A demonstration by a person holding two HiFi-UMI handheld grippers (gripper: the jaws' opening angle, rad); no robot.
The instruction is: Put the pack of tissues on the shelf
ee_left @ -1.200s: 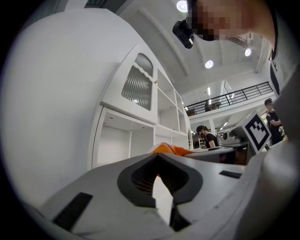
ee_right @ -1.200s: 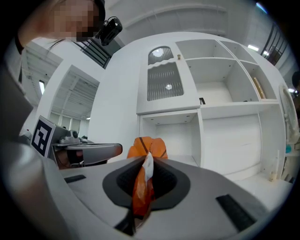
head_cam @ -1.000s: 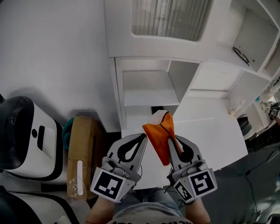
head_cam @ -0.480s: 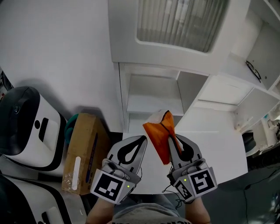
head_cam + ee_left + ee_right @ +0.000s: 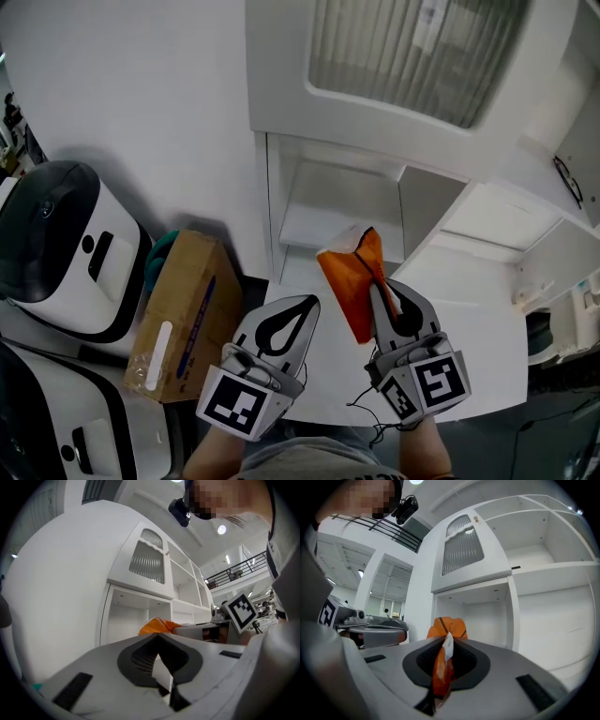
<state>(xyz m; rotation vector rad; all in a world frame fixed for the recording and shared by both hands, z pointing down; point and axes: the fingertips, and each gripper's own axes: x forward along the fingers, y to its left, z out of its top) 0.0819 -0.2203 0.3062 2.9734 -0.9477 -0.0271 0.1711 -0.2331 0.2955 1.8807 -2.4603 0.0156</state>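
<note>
The pack of tissues (image 5: 350, 284) is orange, the shelf (image 5: 330, 228) white, the box (image 5: 184, 314) brown.

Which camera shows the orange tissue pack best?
The head view: the tissue pack shows nearly whole, sticking out of the right gripper. The right gripper view sees it edge-on; the left gripper view catches only an orange corner.

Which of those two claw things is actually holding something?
The right gripper: its jaws pinch the orange pack of tissues. The left gripper is shut on nothing.
</note>
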